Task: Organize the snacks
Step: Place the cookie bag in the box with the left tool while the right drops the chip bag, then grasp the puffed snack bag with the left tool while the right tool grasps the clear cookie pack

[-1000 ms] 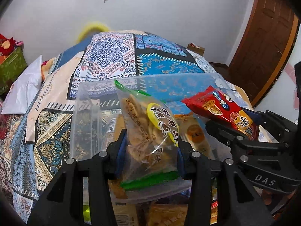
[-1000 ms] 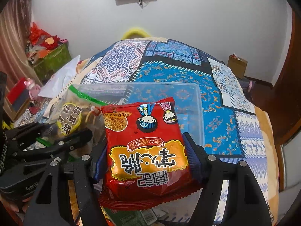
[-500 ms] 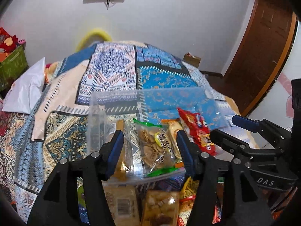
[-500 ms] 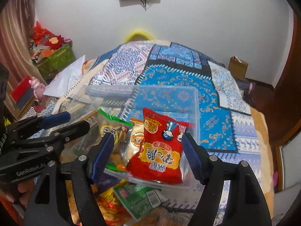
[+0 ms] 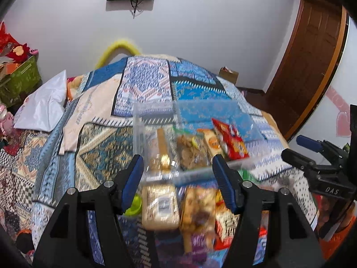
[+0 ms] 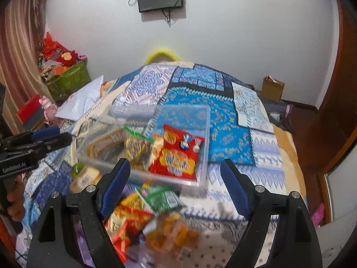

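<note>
A clear plastic bin (image 5: 154, 111) (image 6: 202, 120) sits on the patterned bedspread. Inside it stand a red noodle packet (image 5: 231, 143) (image 6: 178, 154), a clear cracker bag with a green strip (image 5: 189, 149) (image 6: 133, 145) and other snacks. My left gripper (image 5: 178, 176) is open and empty, held back from the bin's near wall. My right gripper (image 6: 176, 185) is open and empty, also back from the bin. Loose snack packets (image 5: 160, 205) (image 6: 156, 198) lie on the bed in front of the bin, under both grippers.
A white pillow (image 5: 42, 109) lies at the bed's left. A green crate (image 6: 67, 80) stands by the left wall. A cardboard box (image 6: 273, 88) sits on the floor at the right, near a wooden door (image 5: 312, 55).
Both grippers let go of their packets into the bin, opened, and pulled back and up. The cracker bag and the red noodle packet now stand in the bin.
</note>
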